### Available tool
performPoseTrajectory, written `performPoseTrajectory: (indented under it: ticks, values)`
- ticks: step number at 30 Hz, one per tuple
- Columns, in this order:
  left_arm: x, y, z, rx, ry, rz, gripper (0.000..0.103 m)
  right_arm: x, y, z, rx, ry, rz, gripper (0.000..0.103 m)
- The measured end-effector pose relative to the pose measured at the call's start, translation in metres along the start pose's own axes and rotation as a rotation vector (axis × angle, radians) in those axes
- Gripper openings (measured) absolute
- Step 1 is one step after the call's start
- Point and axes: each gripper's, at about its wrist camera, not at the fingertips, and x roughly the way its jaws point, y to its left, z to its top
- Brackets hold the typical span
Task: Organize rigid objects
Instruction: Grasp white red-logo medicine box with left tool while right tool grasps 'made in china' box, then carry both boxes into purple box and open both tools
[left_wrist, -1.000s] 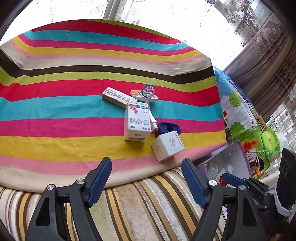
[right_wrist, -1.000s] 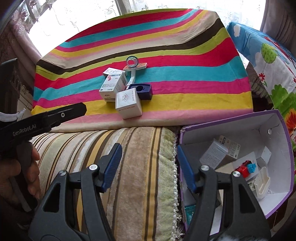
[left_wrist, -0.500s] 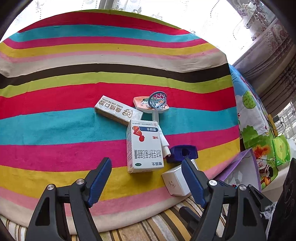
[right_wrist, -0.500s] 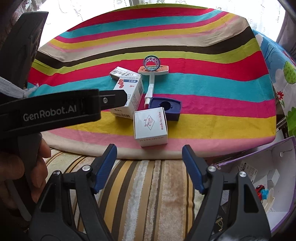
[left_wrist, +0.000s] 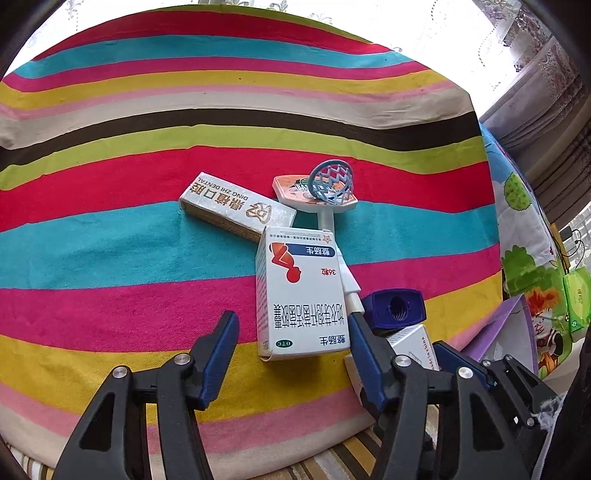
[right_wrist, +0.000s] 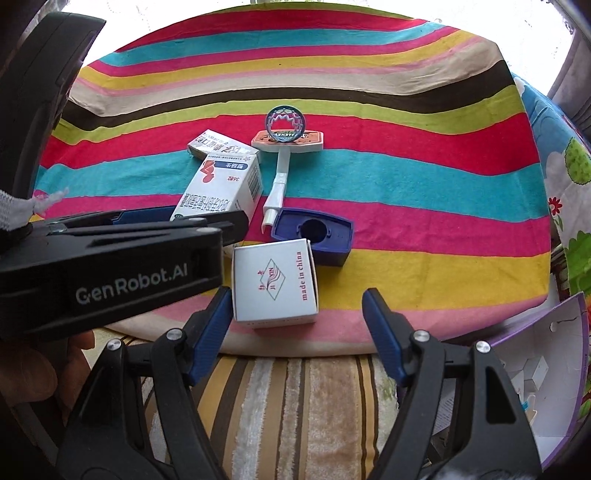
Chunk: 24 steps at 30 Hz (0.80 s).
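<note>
On the striped cloth (left_wrist: 110, 240) lie a white medicine box with a red figure (left_wrist: 301, 291), a long white dental box (left_wrist: 236, 208), a toy basketball hoop (left_wrist: 325, 188) and its dark blue base (left_wrist: 393, 308). My left gripper (left_wrist: 291, 350) hangs over the medicine box's near end. Its jaws are closing, the box end is between them, and the left pad stands clear of it. My right gripper (right_wrist: 295, 325) straddles a square white box (right_wrist: 275, 284). Its jaws are also closing, and the right pad is still apart from the box.
A purple-edged white storage box (right_wrist: 546, 369) holding small items sits low at the right, off the cloth. A striped cushion (right_wrist: 295, 406) runs along the near edge. The black housing of the left tool (right_wrist: 129, 273) and a hand fill the right view's left side.
Both grippers moved forward and down from over the cushion to the objects on the cloth. The left jaws have narrowed around the medicine box's end.
</note>
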Motion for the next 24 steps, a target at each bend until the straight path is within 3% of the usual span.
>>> performPoseTrajectory:
  ticks: [2, 4, 12, 24]
  values:
    - [0.0, -0.001, 0.0, 0.003, -0.005, -0.003, 0.052, 0.006, -0.003, 0.001, 0.011, 0.02, 0.02, 0.053]
    - [0.0, -0.002, -0.002, 0.008, -0.014, 0.001, 0.047, 0.011, -0.004, -0.001, 0.018, 0.034, 0.038, 0.047]
    - [-0.017, 0.001, -0.011, -0.021, -0.073, 0.003, 0.047, 0.002, -0.004, -0.005, 0.028, 0.0, 0.054, 0.046]
    - [-0.055, -0.018, -0.036, -0.039, -0.148, -0.066, 0.047, -0.034, -0.026, -0.014, 0.116, -0.09, 0.091, 0.046]
